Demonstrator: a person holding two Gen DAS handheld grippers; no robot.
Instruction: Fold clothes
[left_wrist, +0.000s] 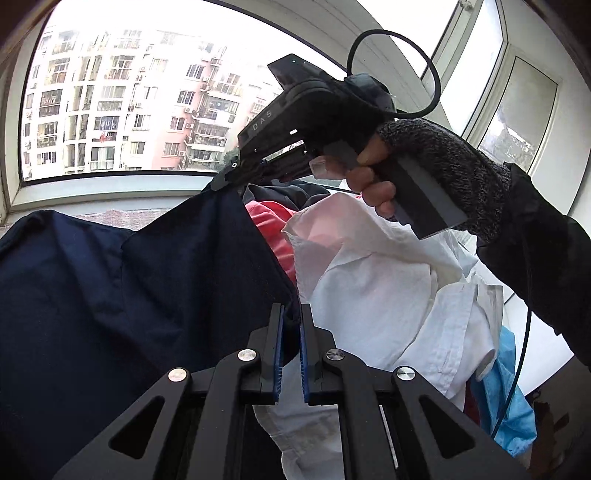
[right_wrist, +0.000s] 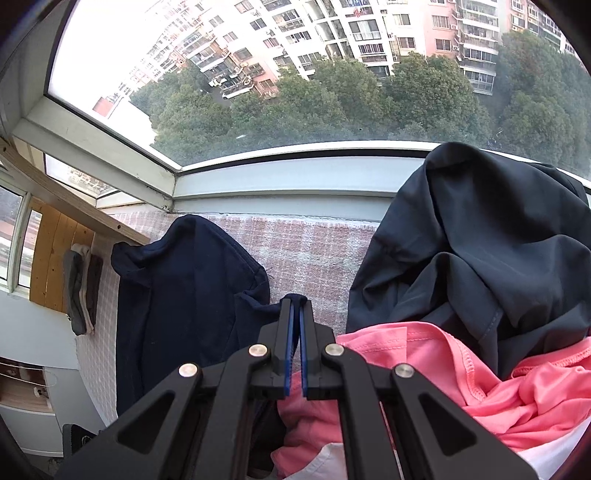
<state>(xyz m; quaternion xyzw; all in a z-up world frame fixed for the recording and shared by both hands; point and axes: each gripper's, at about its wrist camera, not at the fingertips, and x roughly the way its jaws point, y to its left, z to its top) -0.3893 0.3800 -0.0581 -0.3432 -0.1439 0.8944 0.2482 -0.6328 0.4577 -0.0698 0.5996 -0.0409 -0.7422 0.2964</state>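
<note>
Grippers, two, both mine: left gripper (left_wrist: 291, 314) and right gripper (right_wrist: 296, 306) each pinch one smooth navy garment (left_wrist: 110, 295) beside crumpled white shirt (left_wrist: 369, 288) and pink knit (right_wrist: 480, 376).

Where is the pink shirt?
In the right wrist view, the pink shirt lies crumpled at lower right, under the dark grey garment, right of the right claw.

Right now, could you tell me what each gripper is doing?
Left gripper: shut on the navy garment.
Right gripper: shut on the same navy garment.
</note>
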